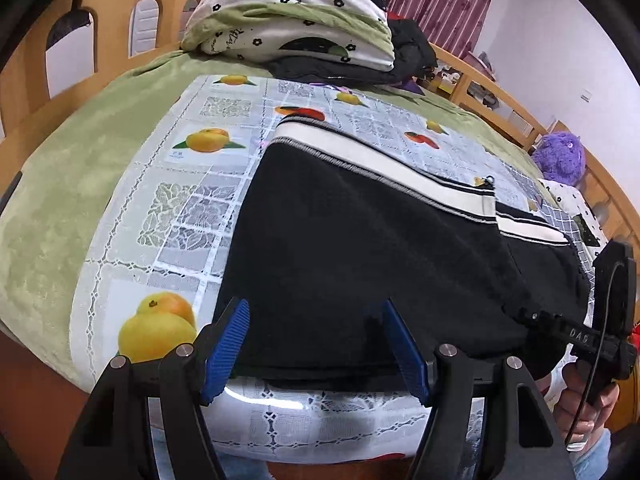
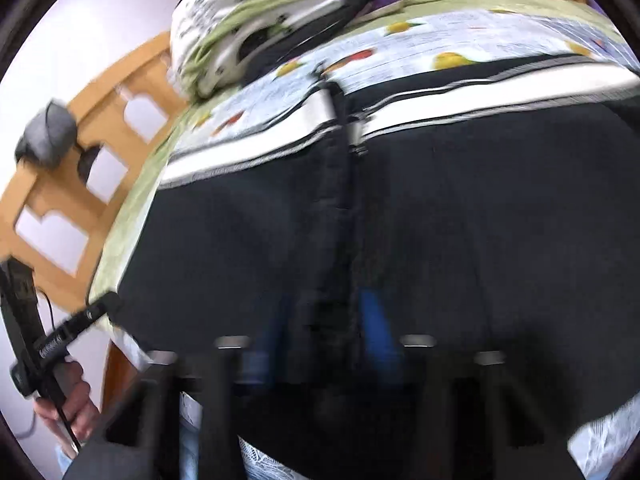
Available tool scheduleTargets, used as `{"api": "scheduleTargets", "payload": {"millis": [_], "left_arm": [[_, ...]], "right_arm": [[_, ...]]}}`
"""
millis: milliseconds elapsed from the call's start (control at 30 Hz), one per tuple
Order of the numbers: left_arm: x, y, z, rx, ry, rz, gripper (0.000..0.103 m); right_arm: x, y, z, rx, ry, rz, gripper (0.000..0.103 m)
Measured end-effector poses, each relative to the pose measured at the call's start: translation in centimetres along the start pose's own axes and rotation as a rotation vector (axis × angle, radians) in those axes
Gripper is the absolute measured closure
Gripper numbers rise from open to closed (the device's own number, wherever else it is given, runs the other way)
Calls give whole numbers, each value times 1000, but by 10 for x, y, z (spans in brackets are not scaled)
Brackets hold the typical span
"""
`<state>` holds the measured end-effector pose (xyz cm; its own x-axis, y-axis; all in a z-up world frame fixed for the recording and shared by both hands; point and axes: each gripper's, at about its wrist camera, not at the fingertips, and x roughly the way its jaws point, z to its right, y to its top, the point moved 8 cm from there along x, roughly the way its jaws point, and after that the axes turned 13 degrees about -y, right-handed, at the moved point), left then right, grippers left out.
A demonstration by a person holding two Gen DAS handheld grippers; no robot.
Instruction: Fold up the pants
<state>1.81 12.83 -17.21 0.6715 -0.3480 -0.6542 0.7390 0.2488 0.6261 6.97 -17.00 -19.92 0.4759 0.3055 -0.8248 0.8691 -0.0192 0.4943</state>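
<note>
Over the black pants (image 1: 360,264), left tongs (image 1: 316,344) agape, angled downward.

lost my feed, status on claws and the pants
Left claw open, straddling the near edge of the black pants. Right claw closed in on a fold of the pants, view blurred. Pants flat on the fruit-print cloth. Nothing in the way.
</note>
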Motion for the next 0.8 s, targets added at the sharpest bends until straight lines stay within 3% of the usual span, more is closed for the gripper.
{"api": "scheduleTargets", "payload": {"millis": [100, 167, 200, 300, 400, 467, 533, 600, 700, 800], "left_arm": [[-11, 8, 11, 22, -18, 26, 36], [-15, 12, 17, 48, -7, 38, 36], [-12, 13, 20, 59, -4, 32, 36], [9, 6, 19, 55, 35, -16, 36], [32, -8, 13, 54, 111, -82, 36], [35, -12, 18, 116, 167, -92, 36], [32, -12, 25, 127, 160, -111, 36], [26, -11, 29, 87, 112, -118, 36], [18, -9, 33, 23, 47, -90, 36], [19, -8, 43, -30, -4, -50, 36]], "right_arm": [[-34, 10, -2, 120, 221, 49, 81], [-44, 8, -2, 149, 271, 64, 81], [-41, 5, -3, 138, 255, 58, 81], [-1, -15, 2, 48, 51, -23, 78], [-6, -18, -5, -42, 12, 22, 74], [-20, -18, -6, -96, 0, 16, 73], [-45, -14, 9, -108, -15, 73, 68], [-71, -5, 42, -73, -82, 156, 53], [-107, 6, 123, 77, -259, 267, 49], [-122, 17, 218, 311, -364, 286, 38]]}}
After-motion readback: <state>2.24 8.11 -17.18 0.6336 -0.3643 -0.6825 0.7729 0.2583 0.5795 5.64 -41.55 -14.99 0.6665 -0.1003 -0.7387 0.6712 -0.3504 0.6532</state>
